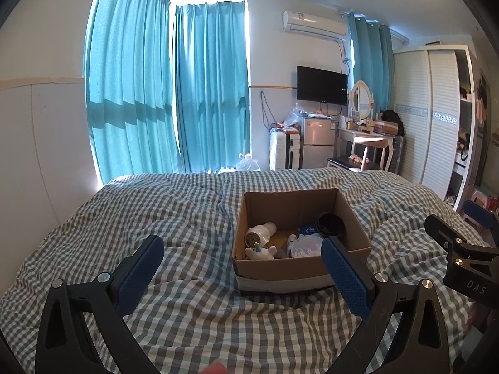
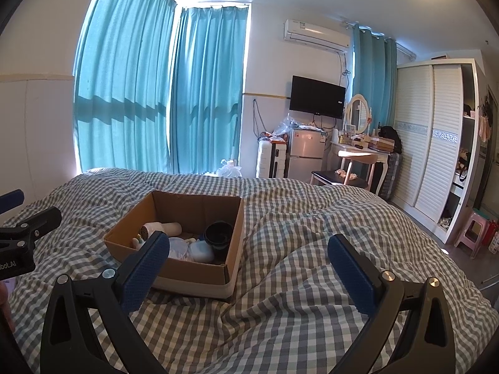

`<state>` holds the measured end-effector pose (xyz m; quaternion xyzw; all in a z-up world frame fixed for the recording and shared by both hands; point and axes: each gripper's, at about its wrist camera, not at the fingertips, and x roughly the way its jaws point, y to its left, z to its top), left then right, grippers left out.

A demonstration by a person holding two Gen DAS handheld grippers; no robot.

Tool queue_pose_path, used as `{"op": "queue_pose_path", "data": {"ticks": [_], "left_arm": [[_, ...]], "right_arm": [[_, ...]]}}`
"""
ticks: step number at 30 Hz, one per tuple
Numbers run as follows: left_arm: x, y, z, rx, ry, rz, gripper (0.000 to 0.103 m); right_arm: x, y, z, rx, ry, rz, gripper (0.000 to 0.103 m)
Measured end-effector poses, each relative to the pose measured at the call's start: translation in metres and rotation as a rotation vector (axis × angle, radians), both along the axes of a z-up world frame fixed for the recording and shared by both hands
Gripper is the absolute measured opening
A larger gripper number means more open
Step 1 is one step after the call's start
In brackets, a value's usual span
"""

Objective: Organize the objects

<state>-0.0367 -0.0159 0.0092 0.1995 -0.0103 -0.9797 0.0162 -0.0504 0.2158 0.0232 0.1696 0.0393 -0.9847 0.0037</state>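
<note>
The left hand-held gripper (image 1: 241,260) hovers spread wide and empty above the checked bed (image 1: 187,311). Beside it, a cardboard box (image 1: 290,272) holds a partly hidden jumble. The right hand-held gripper (image 2: 248,257) gapes, empty.

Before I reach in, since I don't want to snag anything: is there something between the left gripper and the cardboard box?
Nothing visible does. The left gripper hangs open above the checked bedspread, and only bare cover lies between it and the cardboard box. The right gripper is off to the side, also open.
</note>
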Motion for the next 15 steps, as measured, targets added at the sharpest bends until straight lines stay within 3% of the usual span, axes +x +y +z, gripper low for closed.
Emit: {"op": "queue_pose_path", "data": {"ticks": [15], "left_arm": [[0.0006,-0.0009,-0.0054,-0.009,-0.005,-0.002,0.103]], "right_arm": [[-0.0035,-0.0018,-0.0092,0.004,-0.029,-0.001,0.102]]}}
